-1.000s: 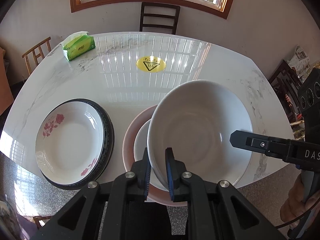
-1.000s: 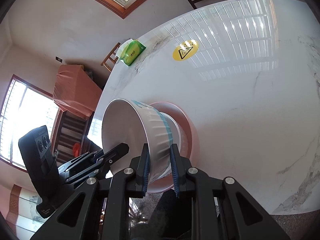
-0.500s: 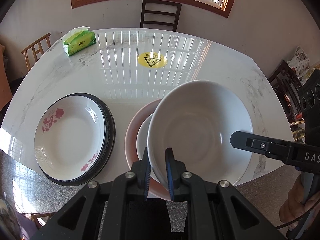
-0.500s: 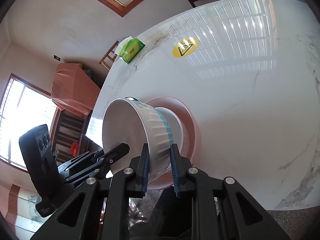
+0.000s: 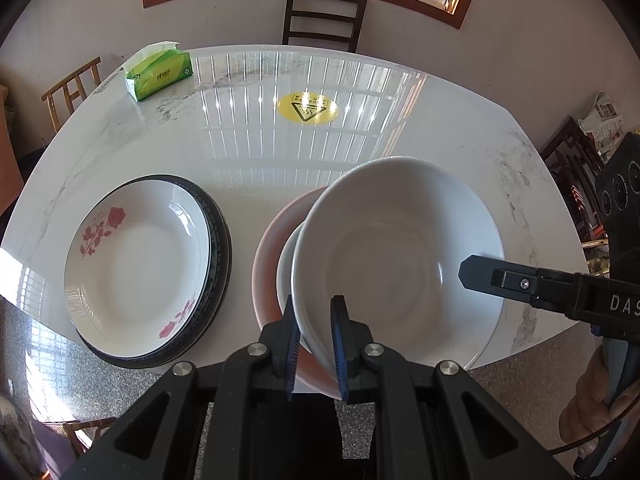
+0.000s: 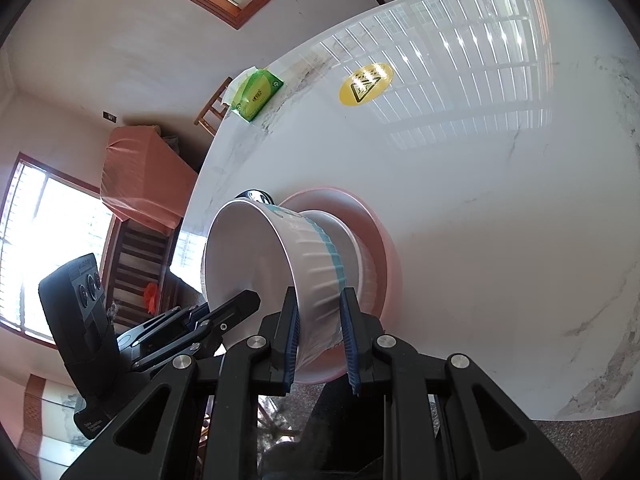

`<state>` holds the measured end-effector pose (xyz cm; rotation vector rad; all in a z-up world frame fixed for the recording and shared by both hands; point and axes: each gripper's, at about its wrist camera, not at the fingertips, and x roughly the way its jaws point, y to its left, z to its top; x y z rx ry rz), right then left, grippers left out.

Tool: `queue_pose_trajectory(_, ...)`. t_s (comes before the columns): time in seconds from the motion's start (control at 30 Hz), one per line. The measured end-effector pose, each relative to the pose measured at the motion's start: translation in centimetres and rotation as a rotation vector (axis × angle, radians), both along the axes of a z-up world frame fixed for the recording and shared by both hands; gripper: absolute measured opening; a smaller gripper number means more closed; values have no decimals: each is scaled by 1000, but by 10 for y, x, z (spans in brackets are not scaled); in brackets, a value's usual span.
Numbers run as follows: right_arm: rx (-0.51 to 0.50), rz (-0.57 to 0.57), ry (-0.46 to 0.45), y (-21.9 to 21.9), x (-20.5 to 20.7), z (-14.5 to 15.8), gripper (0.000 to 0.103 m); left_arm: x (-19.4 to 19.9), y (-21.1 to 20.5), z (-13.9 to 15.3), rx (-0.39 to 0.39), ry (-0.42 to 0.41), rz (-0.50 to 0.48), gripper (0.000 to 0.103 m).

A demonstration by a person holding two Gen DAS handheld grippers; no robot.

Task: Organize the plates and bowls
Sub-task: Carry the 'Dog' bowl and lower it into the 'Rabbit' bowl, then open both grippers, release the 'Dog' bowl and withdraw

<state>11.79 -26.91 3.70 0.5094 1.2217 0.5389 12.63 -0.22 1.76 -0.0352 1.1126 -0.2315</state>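
Nearest the left wrist camera, the left gripper pinches the near rim of the large white bowl, one blue pad inside the wall and one outside. The right gripper clamps the same bowl's ribbed, blue-banded side wall between its fingers (seen in the right wrist view), and its black finger reaches across the bowl's right rim in the left wrist view.

The bowl sits tilted toward the left gripper, nested over a smaller white bowl whose edge shows at its left. Both rest over a pink plate by the near edge of the table; whether the large bowl touches the smaller one cannot be told.

Just beside the pink plate, toward the table's near left corner, a white plate with red flowers lies stacked on a dark-rimmed plate.

Farther out, near the table's middle, lies a yellow warning sticker. At the far left corner stands a green tissue pack, and a dark wooden chair stands beyond the far edge.
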Motion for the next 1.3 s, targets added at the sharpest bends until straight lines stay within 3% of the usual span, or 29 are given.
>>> queue_pose_trajectory(0.33,-7,1,0,2,0,-4,20,2,1,-5,7,10,6,17)
queue_pose_trajectory(0.6,-11,0,-55,-1,-4,6,23,-1,2,1,5,-25,3,25)
queue_pose_trajectory(0.73,-65,-4,-139,-1,-14,17,23,-6,10,9,-26,-79,6,25)
queue_pose_trajectory(0.9,-201,-14,-260,-8,-34,23,25,-17,30,19,37,-172,56,37)
queue_pose_trajectory(1.07,-221,-2,-234,-16,-41,8,25,-10,54,12,-19,-92,77,41)
queue_pose_trajectory(1.3,-236,2,-209,-19,-38,-3,25,-3,57,-9,-54,13,83,41)
